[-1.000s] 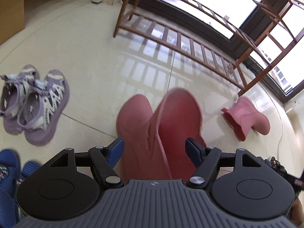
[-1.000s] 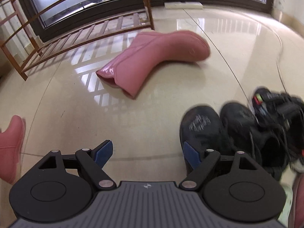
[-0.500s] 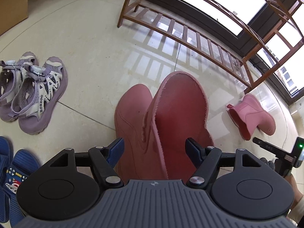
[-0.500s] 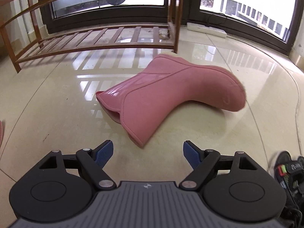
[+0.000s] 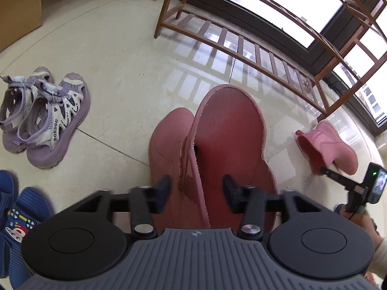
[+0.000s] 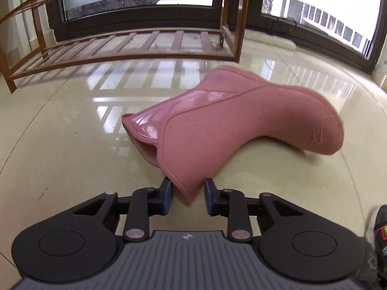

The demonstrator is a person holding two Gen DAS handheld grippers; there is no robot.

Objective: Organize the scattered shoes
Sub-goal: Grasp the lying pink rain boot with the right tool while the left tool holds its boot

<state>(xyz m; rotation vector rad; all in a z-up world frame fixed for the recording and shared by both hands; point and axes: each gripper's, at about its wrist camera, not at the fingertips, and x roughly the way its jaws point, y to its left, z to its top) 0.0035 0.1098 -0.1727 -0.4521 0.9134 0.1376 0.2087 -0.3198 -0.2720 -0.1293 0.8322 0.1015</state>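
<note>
Boots: one pink boot (image 5: 217, 149) stands upright on the floor (image 5: 116, 55) at the left tongs (image 5: 196, 193); its mate (image 6: 237, 125) lies on its side before the right tongs (image 6: 188, 194), with the rack (image 6: 135, 46) at 12 o'clock. To do this well, each pair of tongs should bite deep on the cuff wall, not its soft edge, and lift evenly. Left tongs stand half open, straddling the cuff's near wall, one finger outside, one inside; contact is unclear. Right tongs are narrowed around the lying boot's cuff corner, just about touching, not clearly clamped. Purple sandals (image 5: 41, 116) sit at 10 o'clock.
</note>
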